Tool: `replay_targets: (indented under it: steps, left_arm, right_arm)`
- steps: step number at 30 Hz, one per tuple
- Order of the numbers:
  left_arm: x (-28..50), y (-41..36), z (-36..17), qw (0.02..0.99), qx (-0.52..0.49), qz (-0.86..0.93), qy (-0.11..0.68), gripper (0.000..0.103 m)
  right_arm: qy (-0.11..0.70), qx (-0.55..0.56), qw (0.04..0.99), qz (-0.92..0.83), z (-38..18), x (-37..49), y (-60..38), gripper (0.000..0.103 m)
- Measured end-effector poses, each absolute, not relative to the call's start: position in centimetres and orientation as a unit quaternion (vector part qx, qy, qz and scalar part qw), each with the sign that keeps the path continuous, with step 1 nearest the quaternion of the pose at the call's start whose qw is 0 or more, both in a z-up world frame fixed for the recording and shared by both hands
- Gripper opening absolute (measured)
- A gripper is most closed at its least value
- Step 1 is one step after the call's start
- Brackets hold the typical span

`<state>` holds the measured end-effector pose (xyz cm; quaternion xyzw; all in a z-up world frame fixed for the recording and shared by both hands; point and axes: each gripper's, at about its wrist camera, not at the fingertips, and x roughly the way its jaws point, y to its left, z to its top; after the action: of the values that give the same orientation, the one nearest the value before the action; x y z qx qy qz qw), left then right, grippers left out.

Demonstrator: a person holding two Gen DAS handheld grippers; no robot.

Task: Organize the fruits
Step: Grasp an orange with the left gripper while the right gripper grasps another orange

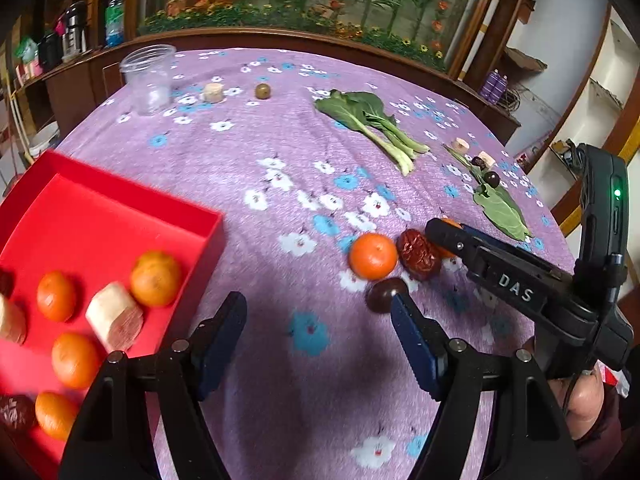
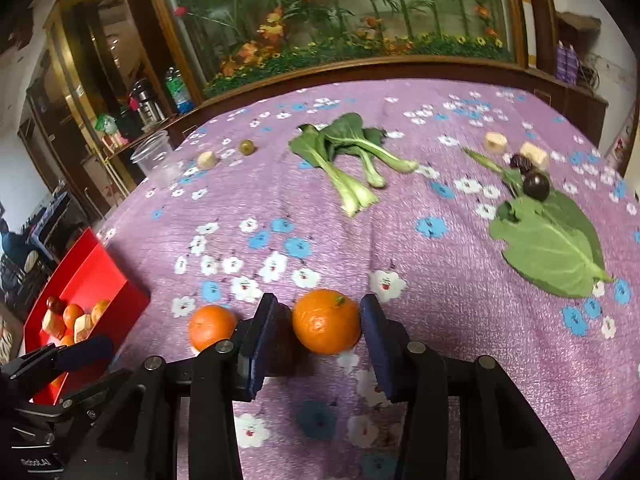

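A red tray (image 1: 120, 216) at the left holds several oranges, pale cut chunks and a dark date; it also shows in the right wrist view (image 2: 88, 272). My left gripper (image 1: 318, 312) is open and empty over the cloth beside the tray. On the cloth lie an orange (image 1: 373, 256), a wrinkled red date (image 1: 418, 254) and a dark round fruit (image 1: 384, 294). My right gripper (image 2: 320, 330) stands with its jaws either side of a second orange (image 2: 326, 320), a narrow gap on the right. The first orange (image 2: 212, 326) lies left of it.
Bok choy (image 2: 348, 160), a large green leaf (image 2: 552, 248), a dark plum (image 2: 536, 186), pale chunks (image 2: 534, 154) and a small green fruit (image 2: 247, 147) lie farther back. A clear plastic cup (image 1: 150, 78) stands at the far left. The purple floral cloth (image 1: 304, 152) covers the table.
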<state>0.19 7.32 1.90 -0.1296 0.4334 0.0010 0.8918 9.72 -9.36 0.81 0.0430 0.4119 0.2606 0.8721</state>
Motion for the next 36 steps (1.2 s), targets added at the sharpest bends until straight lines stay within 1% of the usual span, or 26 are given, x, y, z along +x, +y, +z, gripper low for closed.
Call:
replay_targets:
  steps: [5, 10, 12, 13, 14, 16, 21, 27, 28, 29, 36]
  left_arm:
    - [2.7, 7.2, 1.8, 0.894, -0.135, -0.005, 0.428, 0.073]
    - [5.1, 6.4, 0.9, 0.891, -0.132, -0.026, 0.434, 0.073]
    - [5.5, 5.7, 0.6, 0.891, -0.118, -0.037, 0.436, 0.073]
    - [5.6, 5.4, 0.5, 0.892, -0.111, -0.039, 0.436, 0.071]
    - [5.6, 5.1, 0.4, 0.893, -0.104, -0.041, 0.436, 0.063]
    - [5.7, 4.7, 0.0, 0.891, -0.092, -0.047, 0.442, 0.054]
    - [5.8, 4.4, -0.3, 0.895, -0.080, -0.052, 0.437, 0.052]
    - [5.7, 4.0, -0.5, 0.900, -0.066, -0.055, 0.428, 0.052]
    - [5.7, 3.8, -0.5, 0.900, -0.061, -0.056, 0.427, 0.045]
    - [5.7, 3.6, -0.4, 0.900, -0.060, -0.062, 0.427, 0.032]
    - [5.2, 3.9, 0.1, 0.901, -0.070, -0.057, 0.425, 0.032]
  right_arm:
    - [0.427, 0.080, 0.858, 0.275, 0.1, 10.7, -10.2, 0.047]
    - [0.434, 0.088, 0.850, 0.284, 0.0, 10.9, -10.5, 0.041]
    - [0.430, 0.078, 0.855, 0.280, 0.3, 10.6, -10.5, 0.040]
    - [0.428, 0.072, 0.857, 0.278, 0.4, 10.5, -10.5, 0.040]
    - [0.426, 0.067, 0.859, 0.277, 0.5, 10.4, -10.5, 0.039]
    - [0.423, 0.057, 0.863, 0.270, 0.7, 10.2, -10.5, 0.039]
    - [0.420, 0.044, 0.865, 0.270, 0.6, 10.1, -10.2, 0.041]
    - [0.443, 0.082, 0.846, 0.284, -0.3, 10.8, -10.6, 0.041]
    - [0.443, 0.084, 0.846, 0.286, -0.3, 10.8, -10.7, 0.040]
    - [0.443, 0.084, 0.846, 0.286, -0.3, 10.7, -10.6, 0.040]
    - [0.435, 0.093, 0.849, 0.286, 0.0, 10.5, -11.0, 0.040]
